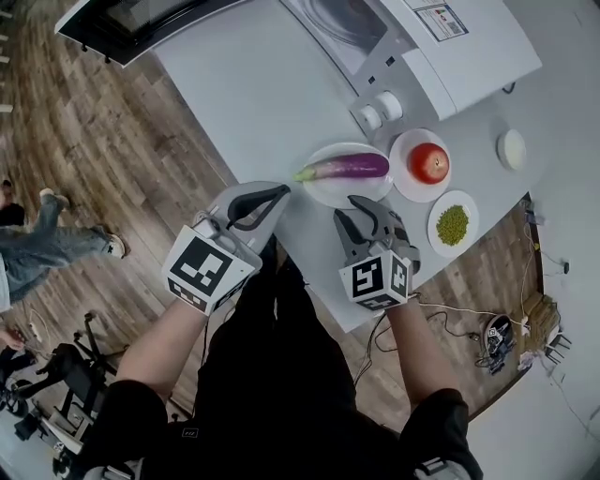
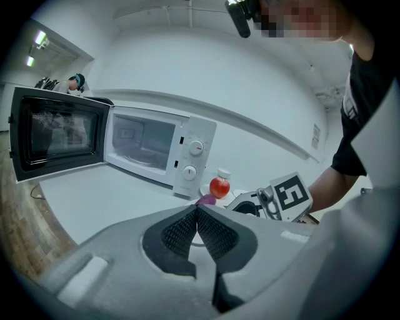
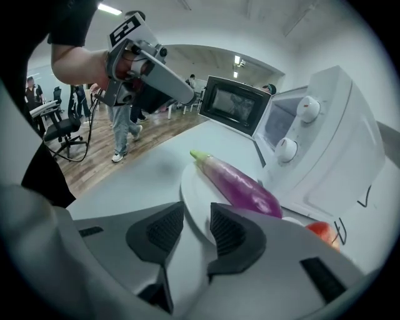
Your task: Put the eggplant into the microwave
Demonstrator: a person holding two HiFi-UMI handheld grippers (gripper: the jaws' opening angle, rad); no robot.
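Observation:
A purple eggplant with a green stem lies on a white plate on the white table, in front of the microwave, whose door stands swung open to the left. My right gripper hovers just short of the plate's near rim, open, with nothing between its pads. In the right gripper view the eggplant lies just beyond the jaws on the plate. My left gripper is left of the plate, shut and empty, pointing toward the microwave.
A red fruit sits on a small plate right of the eggplant. A plate of green peas and a small white disc lie further right. The table edge runs near my body. A person stands on the wooden floor at left.

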